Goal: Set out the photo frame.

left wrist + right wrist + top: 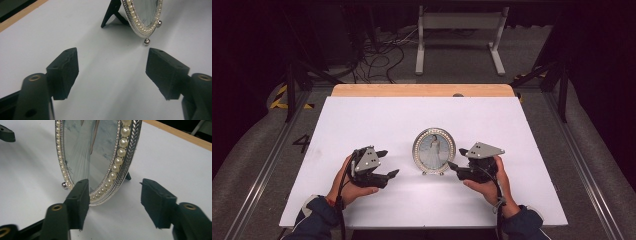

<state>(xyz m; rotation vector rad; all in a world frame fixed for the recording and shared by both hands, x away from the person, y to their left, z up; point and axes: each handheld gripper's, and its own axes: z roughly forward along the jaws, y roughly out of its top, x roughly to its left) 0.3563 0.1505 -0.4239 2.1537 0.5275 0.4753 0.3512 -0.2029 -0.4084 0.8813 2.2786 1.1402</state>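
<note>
Two grippers — left, right — flank the upright oval picture frame, jaws wide, gripping nothing.

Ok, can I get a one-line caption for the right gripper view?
Right claw open around the lower rim of an upright oval pearl-trimmed photo frame on the white table.

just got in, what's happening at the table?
A person holds a claw in each hand on either side of an oval pearl-rimmed picture frame standing upright on the white table. The left claw is open, apart from the frame. The right claw is open too, with the frame's rim between its jaws but not pinched. Neither is gripping it.
</note>
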